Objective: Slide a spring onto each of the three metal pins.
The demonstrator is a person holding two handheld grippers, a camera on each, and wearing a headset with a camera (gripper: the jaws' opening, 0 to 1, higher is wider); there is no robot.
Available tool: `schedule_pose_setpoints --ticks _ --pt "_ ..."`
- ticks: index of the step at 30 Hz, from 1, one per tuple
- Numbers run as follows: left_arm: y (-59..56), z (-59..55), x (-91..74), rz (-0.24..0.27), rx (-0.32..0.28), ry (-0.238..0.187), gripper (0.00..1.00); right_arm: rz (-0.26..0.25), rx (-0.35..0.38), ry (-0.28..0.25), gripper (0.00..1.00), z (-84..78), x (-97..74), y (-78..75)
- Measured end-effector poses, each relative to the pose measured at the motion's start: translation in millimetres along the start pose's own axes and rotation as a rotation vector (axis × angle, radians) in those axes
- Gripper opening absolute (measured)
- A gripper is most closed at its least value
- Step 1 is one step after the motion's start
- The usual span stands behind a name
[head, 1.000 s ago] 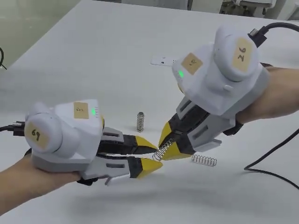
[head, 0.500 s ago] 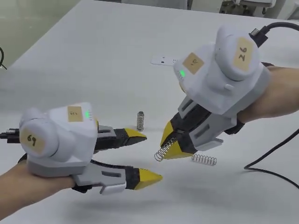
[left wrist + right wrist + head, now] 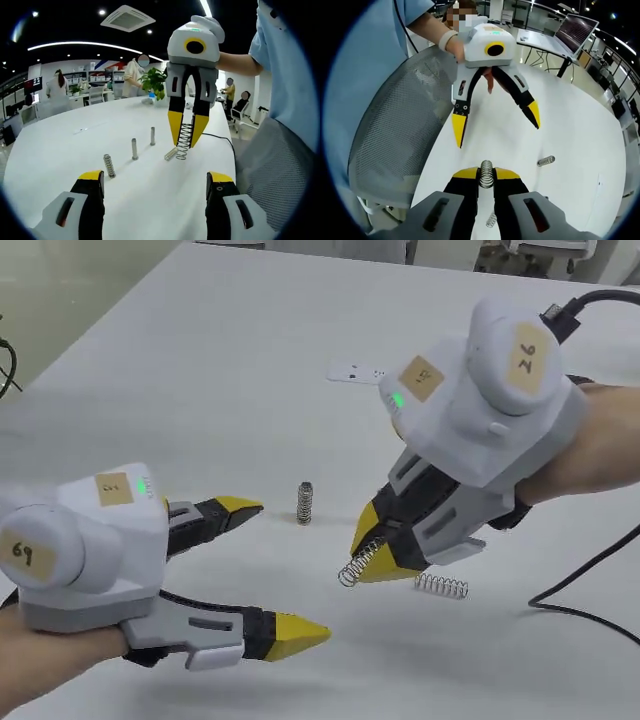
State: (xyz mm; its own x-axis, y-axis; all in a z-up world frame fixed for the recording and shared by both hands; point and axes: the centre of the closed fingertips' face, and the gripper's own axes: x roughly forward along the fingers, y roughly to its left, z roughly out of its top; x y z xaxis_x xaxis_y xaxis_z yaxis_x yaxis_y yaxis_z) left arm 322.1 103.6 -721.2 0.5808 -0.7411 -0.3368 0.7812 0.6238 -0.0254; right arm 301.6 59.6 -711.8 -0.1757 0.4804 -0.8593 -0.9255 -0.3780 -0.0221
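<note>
While your right gripper (image 3: 368, 562) is clamped on the held spring (image 3: 350, 570), with the coil's free end poking out past the yellow tips, your left gripper (image 3: 280, 568) hangs spread wide with nothing between its jaws. Now check the left gripper view: the sprung pin (image 3: 109, 165) stands closest to the left tips. Beyond it the nearer bare pin (image 3: 134, 148) and the farther bare pin (image 3: 152, 136) stand upright in a row. They sit off the side of the right tips that faces away from your body, near but apart from them. That's what your next move turns on, I'd say. The pins point straight up, while the held spring's long axis runs along the right jaws, close to upright from that view but slanted in the head view. It likely needs squaring to vertical and carrying sideways over a pin top before it goes down. Your right hand is the nearer one to both bare pins and it has the load. Watch the loose spring (image 3: 441, 586) lying flat just beside the right tips, on the side away from the left gripper, and the cable (image 3: 585, 605) farther out that way. The table (image 3: 200, 360) is open white surface around the pins, edges well off, so there's room to swing in.
</note>
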Motion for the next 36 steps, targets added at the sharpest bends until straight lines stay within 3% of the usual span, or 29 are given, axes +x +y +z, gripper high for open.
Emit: schedule_pose_setpoints --ticks 9,13,30,36 --pt "20.0 -2.6 -10.7 0.083 -0.028 -0.008 0.98 -0.002 0.010 0.021 0.08 -6.1 -2.3 -2.4" --pt "25.4 -3.2 -15.1 0.107 -0.031 -0.014 0.98 -0.008 0.015 0.033 0.08 -9.5 -7.0 -6.8" --pt "30.8 -7.1 -19.3 0.127 -0.034 -0.018 0.96 -0.069 0.047 0.105 0.08 -30.3 -29.8 -47.6" --pt "32.5 -5.8 -19.1 0.133 -0.040 -0.027 0.96 -0.075 0.049 0.139 0.08 -39.7 -31.3 -54.6"
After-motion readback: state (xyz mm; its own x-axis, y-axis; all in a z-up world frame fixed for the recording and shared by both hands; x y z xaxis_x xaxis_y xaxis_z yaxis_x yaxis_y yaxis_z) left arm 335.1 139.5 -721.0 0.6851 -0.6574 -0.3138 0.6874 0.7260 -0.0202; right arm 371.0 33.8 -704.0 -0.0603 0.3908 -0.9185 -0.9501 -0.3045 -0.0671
